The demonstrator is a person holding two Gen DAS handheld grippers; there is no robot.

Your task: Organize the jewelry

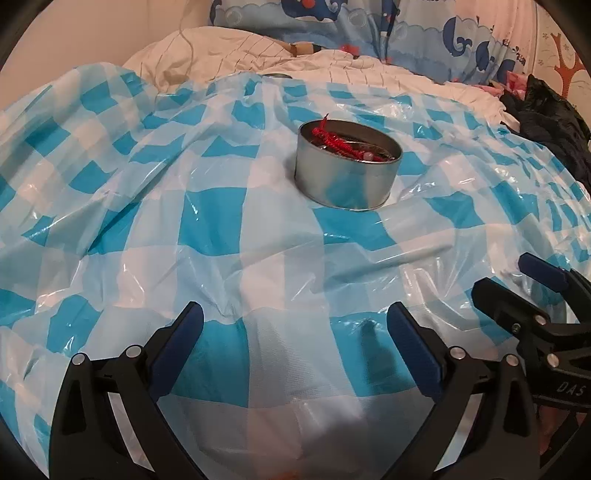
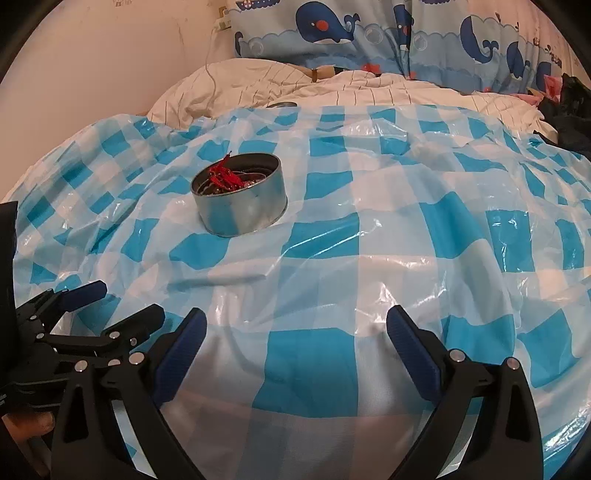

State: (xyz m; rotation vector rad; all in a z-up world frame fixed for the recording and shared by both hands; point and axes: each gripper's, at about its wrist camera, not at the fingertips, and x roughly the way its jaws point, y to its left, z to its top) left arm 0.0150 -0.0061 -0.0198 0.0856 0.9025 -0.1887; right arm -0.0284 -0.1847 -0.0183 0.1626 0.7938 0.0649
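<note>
A round metal tin [image 1: 347, 173] stands on a blue-and-white checked plastic sheet [image 1: 207, 236] and holds red cord jewelry [image 1: 338, 142] with other small pieces. My left gripper [image 1: 295, 321] hovers over bare sheet well in front of the tin, open wide, with nothing between its fingers. My right gripper [image 1: 515, 282] shows at the right edge of that view. In the right wrist view the tin [image 2: 240, 201] sits up and to the left with the red jewelry [image 2: 221, 177] inside. The right gripper [image 2: 295, 321] is open and empty over the sheet. The left gripper [image 2: 125, 301] is beside it, at lower left.
The sheet [image 2: 369, 229] covers a bed and is wrinkled. Behind it lie a white striped quilt [image 2: 258, 85] and whale-print bedding [image 2: 332, 33]. Dark clothing [image 1: 554, 129] is piled at the far right. A hand [image 2: 33, 424] shows at the lower left.
</note>
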